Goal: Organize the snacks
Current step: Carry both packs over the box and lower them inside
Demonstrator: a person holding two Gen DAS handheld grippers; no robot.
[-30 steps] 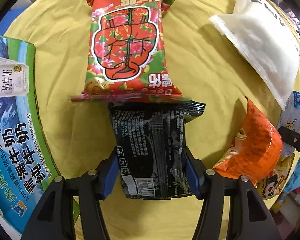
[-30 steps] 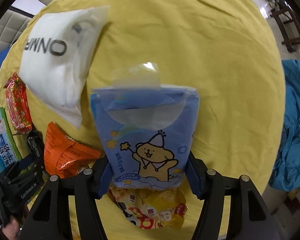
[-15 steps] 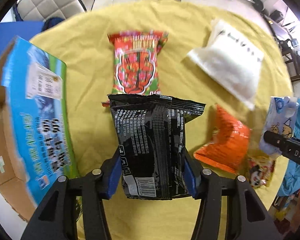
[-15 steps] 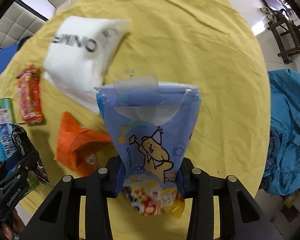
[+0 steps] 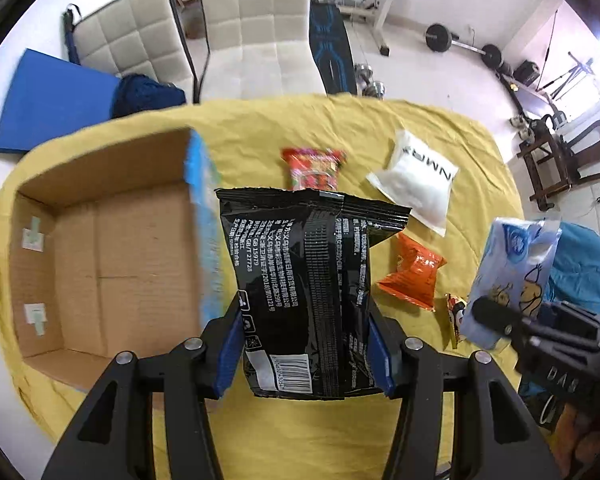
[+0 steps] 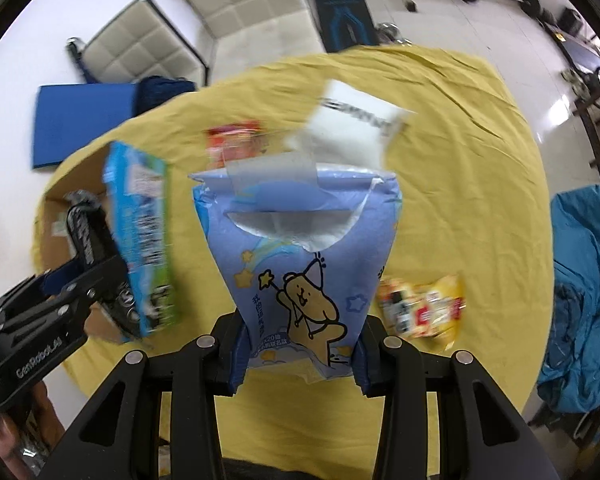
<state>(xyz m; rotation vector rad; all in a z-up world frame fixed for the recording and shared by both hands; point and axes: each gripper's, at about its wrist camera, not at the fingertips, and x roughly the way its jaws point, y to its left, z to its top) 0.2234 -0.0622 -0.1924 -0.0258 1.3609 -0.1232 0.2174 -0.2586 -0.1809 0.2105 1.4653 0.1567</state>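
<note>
The left hand-held gripper [image 5: 306, 354] is clamped on a black snack packet [image 5: 308, 288], raised above the yellow-covered table [image 5: 440, 132] beside the open cardboard box [image 5: 100, 248]; the right hand-held gripper [image 6: 298, 354] pinches a blue bear-print tissue pack [image 6: 300, 256] aloft.

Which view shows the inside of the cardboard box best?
The left wrist view: the cardboard box lies open, its bare brown floor visible. The right wrist view shows mostly its blue printed side, with the left hand-held gripper blocking the interior.

White floor [image 5: 480, 92], cream quilted chairs [image 5: 256, 28], barbells [image 5: 460, 42], blue mat [image 5: 52, 100]
</note>
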